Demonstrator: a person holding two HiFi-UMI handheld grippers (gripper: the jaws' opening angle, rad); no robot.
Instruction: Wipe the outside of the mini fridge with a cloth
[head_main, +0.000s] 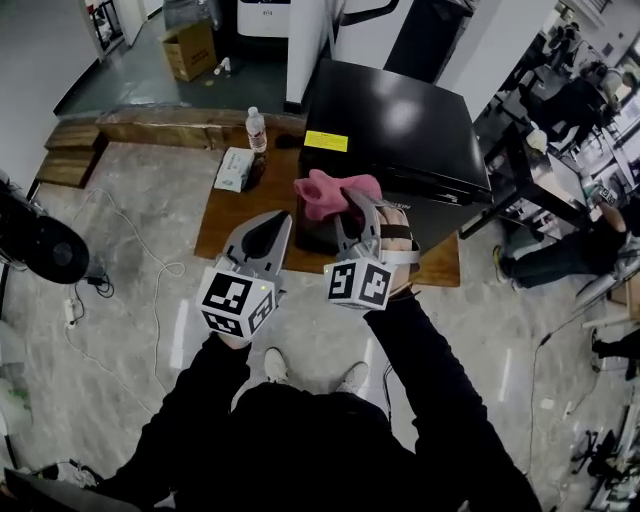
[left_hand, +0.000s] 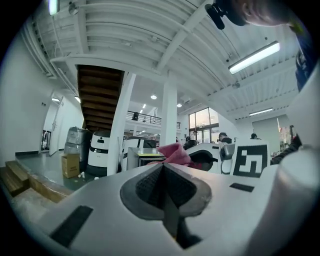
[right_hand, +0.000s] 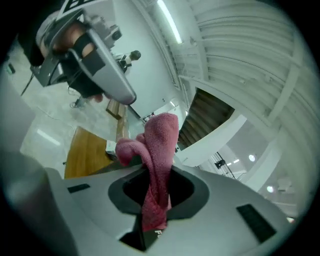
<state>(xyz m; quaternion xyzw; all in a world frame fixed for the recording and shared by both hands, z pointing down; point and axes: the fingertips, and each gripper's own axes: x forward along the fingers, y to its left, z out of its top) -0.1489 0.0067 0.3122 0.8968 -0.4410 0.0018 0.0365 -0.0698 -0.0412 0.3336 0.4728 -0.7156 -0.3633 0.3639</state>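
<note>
Cloth sits clamped in your right tool, bunched at the front edge of the mini fridge on the desk, positioned for wiping. Your left tool is closed, empty, held clear beside it.

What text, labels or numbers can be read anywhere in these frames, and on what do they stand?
"S", seemingly: on the dark band of the white machine.
Yellow label on the mini fridge: print too small to read.
Water bottle label: blurred.
Tissue pack: print blurred.
Nothing else is legible.
</note>
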